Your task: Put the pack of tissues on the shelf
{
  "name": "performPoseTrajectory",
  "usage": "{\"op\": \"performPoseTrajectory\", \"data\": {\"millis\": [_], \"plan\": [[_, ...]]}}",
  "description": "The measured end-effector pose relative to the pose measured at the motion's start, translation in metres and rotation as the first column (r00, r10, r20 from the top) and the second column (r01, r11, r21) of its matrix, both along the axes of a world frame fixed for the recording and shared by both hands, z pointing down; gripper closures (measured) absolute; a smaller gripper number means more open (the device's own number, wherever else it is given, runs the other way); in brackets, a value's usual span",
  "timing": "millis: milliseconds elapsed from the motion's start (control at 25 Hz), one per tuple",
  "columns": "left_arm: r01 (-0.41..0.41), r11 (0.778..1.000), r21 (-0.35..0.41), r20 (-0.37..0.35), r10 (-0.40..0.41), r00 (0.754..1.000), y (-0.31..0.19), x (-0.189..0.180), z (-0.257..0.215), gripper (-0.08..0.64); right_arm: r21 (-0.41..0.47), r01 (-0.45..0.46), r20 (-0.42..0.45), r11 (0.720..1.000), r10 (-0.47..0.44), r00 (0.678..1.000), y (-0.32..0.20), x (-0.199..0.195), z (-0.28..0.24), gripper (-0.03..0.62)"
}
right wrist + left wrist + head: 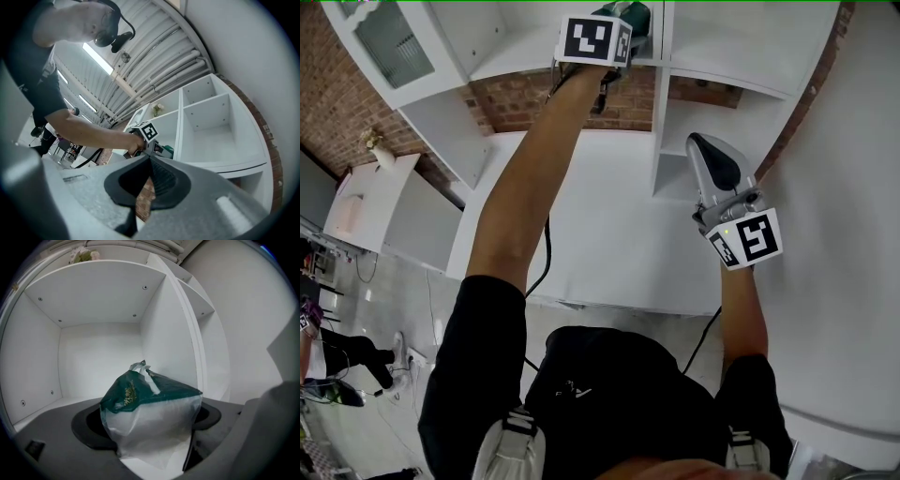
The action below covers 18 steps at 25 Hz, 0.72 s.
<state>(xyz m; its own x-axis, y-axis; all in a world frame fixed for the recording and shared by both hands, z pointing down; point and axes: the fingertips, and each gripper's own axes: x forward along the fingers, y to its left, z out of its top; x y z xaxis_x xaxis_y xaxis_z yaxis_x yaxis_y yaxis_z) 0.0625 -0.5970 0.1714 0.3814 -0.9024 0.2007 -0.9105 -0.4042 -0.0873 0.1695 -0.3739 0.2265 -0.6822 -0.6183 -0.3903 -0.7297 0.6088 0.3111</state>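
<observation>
— Left hand-held gripper (pixel 150 423): how is it found?
— Its jaws are spread wide, one at each side of the pack (pixel 149 401). No squeeze on the wrapper is seen, so the pack is counted as released.
— And where is the pack set?
— Inside a compartment of the white shelf (pixel 101 301), at its front and nearer the right partition (pixel 164 329) than the left wall. Its base is seen against the compartment floor. The green top is turned upward, with a crumpled plastic tuft at the peak, and the lower part is wrapped in cloudy film.
— What is shown of the right hand-held gripper (pixel 149 180)?
— Its jaws are pressed together, with nothing held between them. In the head view it is held lower than the other one, in front of the shelf's lower compartments and well apart from the pack.
— How is the left arm (pixel 530 178) placed?
— It is stretched up to the upper row of the shelf, with the marker cube (pixel 593 40) just beside the pack's green top.
</observation>
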Motion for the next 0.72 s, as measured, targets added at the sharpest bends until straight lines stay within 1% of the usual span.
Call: {"op": "performPoseTrajectory", "data": {"millis": [120,240,440,560,720], "plan": [[-0.014,0.998,0.053,-0.016,0.015,1.000,0.007,-0.001,-0.008,0.078,-0.005,-0.004,0.003,1.000,0.004,1.000,0.002,-0.001,0.002,0.591],[-0.027,0.993,0.112,-0.025,0.030,0.999,0.015,-0.006,-0.017,0.051,-0.008,-0.004,0.002,1.000,0.004,1.000,0.004,-0.004,0.003,0.591],[-0.047,0.979,0.200,-0.055,0.059,0.997,0.040,-0.017,-0.033,0.043,-0.012,0.006,0.009,1.000,-0.006,1.000,0.010,-0.014,0.001,0.591],[-0.075,0.964,0.254,-0.080,0.098,0.992,0.063,-0.021,-0.042,0.043,-0.020,0.014,0.031,1.000,-0.013,0.999,0.013,-0.021,-0.006,0.591],[-0.122,0.931,0.344,-0.128,0.175,0.976,0.103,-0.025,-0.053,0.043,-0.033,0.026,0.062,0.999,-0.024,0.998,0.017,-0.031,-0.012,0.591]]}}
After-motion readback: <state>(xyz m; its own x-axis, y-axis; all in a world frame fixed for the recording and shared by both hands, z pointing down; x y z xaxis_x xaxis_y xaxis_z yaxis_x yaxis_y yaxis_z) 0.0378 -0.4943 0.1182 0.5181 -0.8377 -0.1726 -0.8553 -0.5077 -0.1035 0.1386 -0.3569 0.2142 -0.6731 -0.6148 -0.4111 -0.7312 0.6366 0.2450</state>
